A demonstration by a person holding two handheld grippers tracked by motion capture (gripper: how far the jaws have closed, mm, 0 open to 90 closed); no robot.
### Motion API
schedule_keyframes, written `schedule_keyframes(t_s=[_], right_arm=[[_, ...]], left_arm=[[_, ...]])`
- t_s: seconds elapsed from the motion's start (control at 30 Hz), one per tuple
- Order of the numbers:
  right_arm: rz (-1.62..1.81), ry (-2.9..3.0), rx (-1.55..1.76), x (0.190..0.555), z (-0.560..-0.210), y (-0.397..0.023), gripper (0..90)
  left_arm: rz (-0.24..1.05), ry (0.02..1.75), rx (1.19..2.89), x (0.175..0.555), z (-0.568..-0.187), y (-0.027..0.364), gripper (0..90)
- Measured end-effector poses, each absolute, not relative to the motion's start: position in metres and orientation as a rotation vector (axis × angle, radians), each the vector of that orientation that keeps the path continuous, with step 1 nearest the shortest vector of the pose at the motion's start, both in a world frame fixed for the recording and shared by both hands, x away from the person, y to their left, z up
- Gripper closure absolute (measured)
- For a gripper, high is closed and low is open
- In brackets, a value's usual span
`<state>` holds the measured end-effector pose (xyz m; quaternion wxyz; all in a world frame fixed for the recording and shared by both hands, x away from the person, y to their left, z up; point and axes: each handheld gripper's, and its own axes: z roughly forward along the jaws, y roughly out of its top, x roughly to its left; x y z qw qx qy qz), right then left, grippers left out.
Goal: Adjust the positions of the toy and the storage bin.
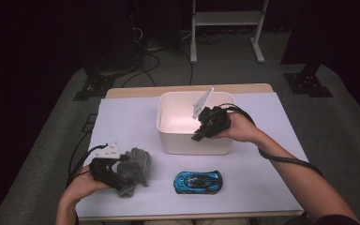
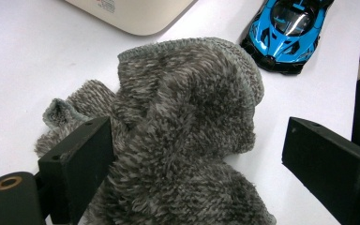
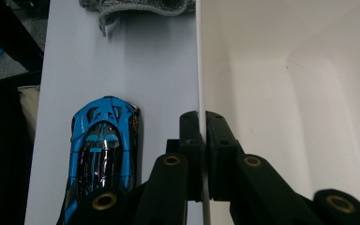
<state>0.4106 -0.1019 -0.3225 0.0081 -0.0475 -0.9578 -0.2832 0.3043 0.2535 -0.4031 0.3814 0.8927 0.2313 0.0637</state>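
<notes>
A white plastic bin (image 1: 187, 144) stands at the middle back of the table. My right gripper (image 1: 198, 136) is shut on the bin's near wall at the rim. In the right gripper view the thin wall (image 3: 199, 70) runs between the two pressed jaws of the right gripper (image 3: 200, 117). A grey fuzzy cloth (image 1: 136, 168) lies crumpled at the front left. My left gripper (image 2: 197, 136) stands open with a jaw on each side of the cloth (image 2: 183, 117). A blue toy car (image 1: 198, 182) sits in front of the bin, between the two hands.
A white sheet (image 1: 272, 154) covers the wooden table (image 1: 136, 91). Black cables trail from both grippers. A white stand frame (image 1: 227, 28) and dark equipment feet (image 1: 307, 82) stand on the floor beyond the table's far edge.
</notes>
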Motion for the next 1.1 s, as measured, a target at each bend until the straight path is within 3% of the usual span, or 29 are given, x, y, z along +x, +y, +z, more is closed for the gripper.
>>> schedule_keyframes(t_s=[0.73,0.8,1.0,1.1], right_arm=[[-0.879,-2.974,-0.154,0.4086,-0.3227,-0.1011,83.7],[-0.88,-2.926,-0.197,0.4117,-0.3228,-0.1016,79.4],[-0.936,-2.937,-0.239,0.4082,-0.3201,-0.1051,49.8],[-0.99,-2.93,-0.261,0.4049,-0.3156,-0.1102,39.9]], left_arm=[[0.162,0.605,2.279,0.3054,-0.4048,0.2561,8.5],[0.163,0.607,2.274,0.3051,-0.4047,0.256,8.5],[0.161,0.601,2.28,0.3052,-0.4051,0.2554,8.5],[0.163,0.599,2.284,0.3053,-0.4052,0.2547,8.5]])
